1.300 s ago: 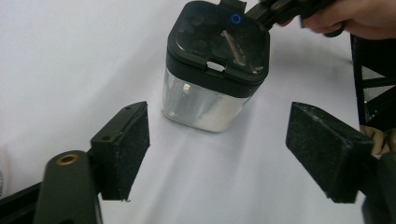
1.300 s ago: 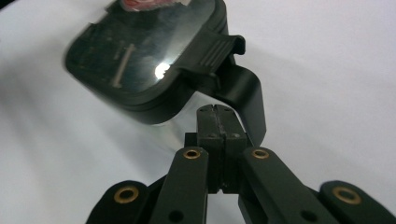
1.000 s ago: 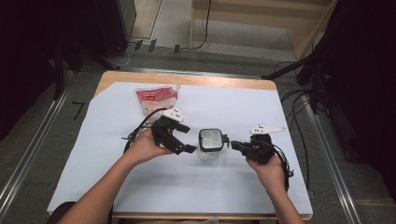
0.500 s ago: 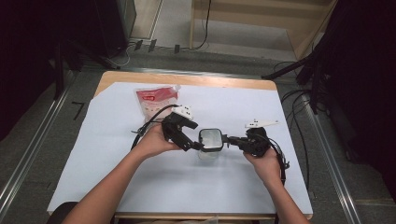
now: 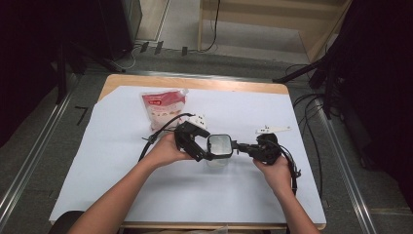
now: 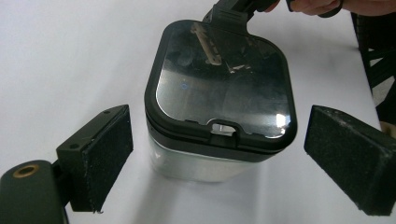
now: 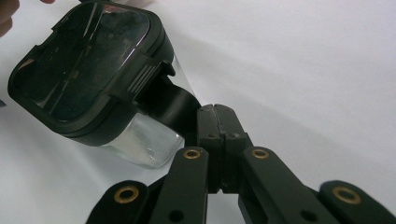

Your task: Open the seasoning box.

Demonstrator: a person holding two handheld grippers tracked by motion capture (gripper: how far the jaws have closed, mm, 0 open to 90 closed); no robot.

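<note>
- Forearms of the person enter from the near edge of the table point(image 5: 97, 161), which is covered in white paper, one hand on each gripper.
- Left gripper point(image 5: 202, 152) at centre-left: jaws spread wide apart, one padded fingertip point(image 6: 105, 156) on each side of the container point(image 6: 219, 100), neither pad pressing on it.
- Container: a clear-walled box with a black-framed, transparent lid point(image 5: 220, 145), standing upright on the paper at the middle of the table, directly between the two grippers.
- Right gripper point(image 5: 242, 147) at centre-right: jaws together, pinching a black tab point(image 7: 170, 107) that projects from the lid's edge; its tips point(image 7: 215, 122) meet just beside the container's clear wall point(image 7: 144, 140).
- Red-and-white pouch point(image 5: 164, 105) lies flat farther back on the left, well apart from the container.
- Small white part point(image 5: 272, 129) lies behind the right gripper, near it.
</note>
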